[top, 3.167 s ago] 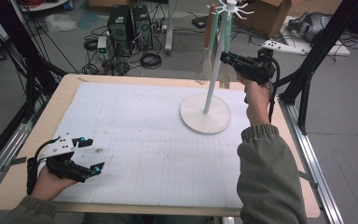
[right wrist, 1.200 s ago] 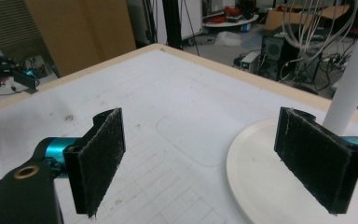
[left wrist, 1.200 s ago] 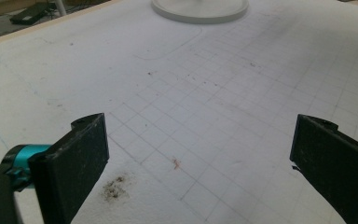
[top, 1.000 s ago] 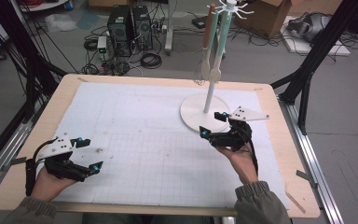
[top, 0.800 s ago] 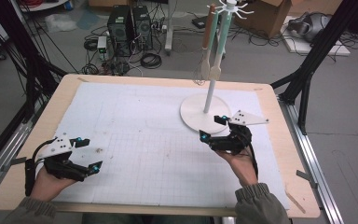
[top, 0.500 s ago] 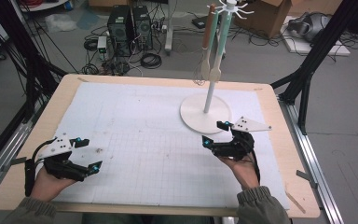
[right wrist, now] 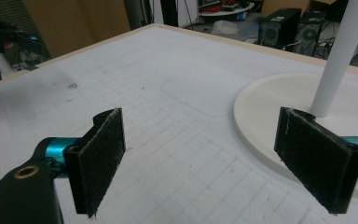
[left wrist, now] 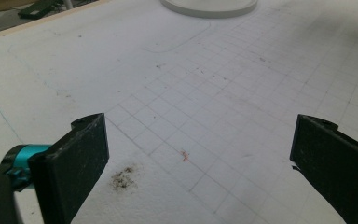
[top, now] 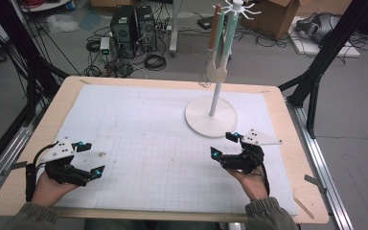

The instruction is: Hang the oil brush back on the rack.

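Pulled back from the stand (top: 211,118) and lowered to the mat (top: 148,143): right gripper (top: 223,144), jaws wide, empty. Likewise left gripper (top: 92,158). Hanging from the stand's top hooks: whisk (top: 205,76) and spatula (top: 222,72), probably light, stiff, prone to swing; best gripped mid-handle.

Lab/workshop: PC towers (top: 134,26) w/ tangled cables (top: 154,61) lay on concrete floor, black alu-frame rig (top: 326,52) stood round gridded worktable (top: 172,158), cardboard boxes (top: 278,14).

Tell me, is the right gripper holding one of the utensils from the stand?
No, the right gripper has its jaws wide apart with nothing between them, and the utensils hang on the stand.
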`<state>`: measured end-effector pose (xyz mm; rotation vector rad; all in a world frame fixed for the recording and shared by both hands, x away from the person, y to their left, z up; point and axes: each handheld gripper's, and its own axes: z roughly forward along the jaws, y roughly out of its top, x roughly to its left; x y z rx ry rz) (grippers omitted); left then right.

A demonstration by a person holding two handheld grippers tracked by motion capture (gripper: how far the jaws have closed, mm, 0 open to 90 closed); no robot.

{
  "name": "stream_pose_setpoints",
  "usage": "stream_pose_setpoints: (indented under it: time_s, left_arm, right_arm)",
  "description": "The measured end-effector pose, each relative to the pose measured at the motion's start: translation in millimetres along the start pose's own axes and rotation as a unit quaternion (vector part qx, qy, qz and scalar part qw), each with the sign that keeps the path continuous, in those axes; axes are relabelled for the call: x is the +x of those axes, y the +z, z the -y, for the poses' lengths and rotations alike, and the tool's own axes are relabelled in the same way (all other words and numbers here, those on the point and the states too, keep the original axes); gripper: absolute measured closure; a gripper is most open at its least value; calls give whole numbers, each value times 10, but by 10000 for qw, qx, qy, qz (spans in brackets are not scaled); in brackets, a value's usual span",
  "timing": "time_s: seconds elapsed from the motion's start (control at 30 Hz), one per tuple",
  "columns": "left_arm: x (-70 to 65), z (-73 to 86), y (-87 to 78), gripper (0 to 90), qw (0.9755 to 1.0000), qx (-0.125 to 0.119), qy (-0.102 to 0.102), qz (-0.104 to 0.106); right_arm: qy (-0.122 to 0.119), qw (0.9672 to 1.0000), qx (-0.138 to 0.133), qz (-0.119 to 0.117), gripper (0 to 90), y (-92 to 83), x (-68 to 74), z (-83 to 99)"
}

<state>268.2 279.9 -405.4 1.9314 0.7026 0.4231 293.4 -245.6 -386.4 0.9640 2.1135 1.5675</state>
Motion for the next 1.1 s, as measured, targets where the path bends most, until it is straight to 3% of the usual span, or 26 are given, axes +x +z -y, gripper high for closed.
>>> stream_pose_setpoints:
  time_s: [0.7, 1.1]
  left_arm:
    - [20, 41, 24, 49, 10000, 57, -26, -23]
    - [23, 41, 20, 49, 10000, 16, -19, -54]
  right_arm:
    - [43, 9999, 89, 103, 153, -128, 87, 331]
    - [74, 10000, 55, 39, 153, -141, 141, 396]
